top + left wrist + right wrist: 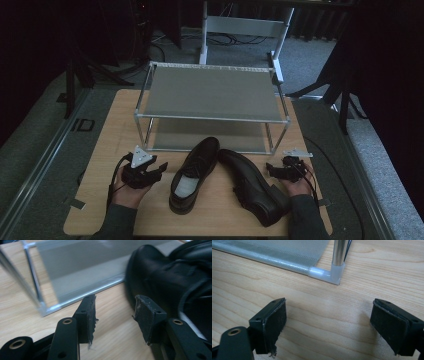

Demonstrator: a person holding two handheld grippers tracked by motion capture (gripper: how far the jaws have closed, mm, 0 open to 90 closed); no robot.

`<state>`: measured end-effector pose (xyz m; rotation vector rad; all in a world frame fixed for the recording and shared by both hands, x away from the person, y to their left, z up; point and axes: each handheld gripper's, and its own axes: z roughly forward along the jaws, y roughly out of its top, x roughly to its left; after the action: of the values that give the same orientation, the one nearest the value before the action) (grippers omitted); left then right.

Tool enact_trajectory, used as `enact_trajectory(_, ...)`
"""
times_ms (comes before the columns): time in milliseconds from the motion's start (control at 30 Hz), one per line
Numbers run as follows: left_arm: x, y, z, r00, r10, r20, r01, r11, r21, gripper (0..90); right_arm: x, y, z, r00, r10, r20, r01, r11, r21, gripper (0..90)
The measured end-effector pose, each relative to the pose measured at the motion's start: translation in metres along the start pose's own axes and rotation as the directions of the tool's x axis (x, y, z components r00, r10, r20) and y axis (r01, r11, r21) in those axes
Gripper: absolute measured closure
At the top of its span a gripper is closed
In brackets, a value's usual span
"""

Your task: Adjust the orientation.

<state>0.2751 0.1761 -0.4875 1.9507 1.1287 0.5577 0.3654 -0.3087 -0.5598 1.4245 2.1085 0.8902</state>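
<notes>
Here your left gripper (161, 168) stands open with nothing between its pads, just beside the left black dress shoe (192, 175) on the wooden table (100, 150). Your right gripper (272, 169) gapes empty too, beside the other shoe (252, 186) before the two-tier shoe rack (212, 92).

1. Left shoe (192, 175): a black leather lace-up dress shoe, standing upright on its sole on the desk (100, 150). Its pale insole shows through the open top. The toe points toward the far edge of the desk, leaning slightly to the right; the heel lies toward the near edge, a little left of the desk's middle.
2. Right shoe (252, 187): the matching black dress shoe, tipped onto its side, so its smooth leather upper faces up. Its toe points toward the far edge, leaning left, and nearly meets the left shoe's toe. Its heel lies close to the near right corner of the desk.
</notes>
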Motion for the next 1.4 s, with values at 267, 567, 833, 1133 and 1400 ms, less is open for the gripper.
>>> enact_trajectory(267,-0.019,0.007,-0.003,0.9956,0.059,0.073,-0.059,0.9983,-0.003,51.9,0.0,0.0,0.0,1.0,0.003,0.0,-0.003,1.0,-0.001,13.0)
enact_trajectory(567,-0.033,0.012,0.002,0.9871,0.098,0.126,-0.098,0.9951,-0.003,51.5,0.0,0.0,0.0,1.0,0.003,0.001,-0.003,1.0,0.0,13.1)
enact_trajectory(833,-0.037,0.02,0.003,0.9832,0.119,0.138,-0.117,0.9928,-0.023,49.7,0.0,0.0,0.0,1.0,0.003,0.002,-0.003,1.0,-0.001,13.0)
enact_trajectory(1133,-0.042,0.022,0.014,0.9754,0.158,0.154,-0.162,0.9866,0.016,48.9,0.0,0.0,0.0,1.0,0.004,0.002,-0.004,1.0,0.0,13.0)
enact_trajectory(1400,-0.044,0.02,0.018,0.9694,0.194,0.151,-0.205,0.9766,0.065,47.8,0.0,0.0,0.0,1.0,0.004,0.002,-0.004,1.0,-0.001,13.1)
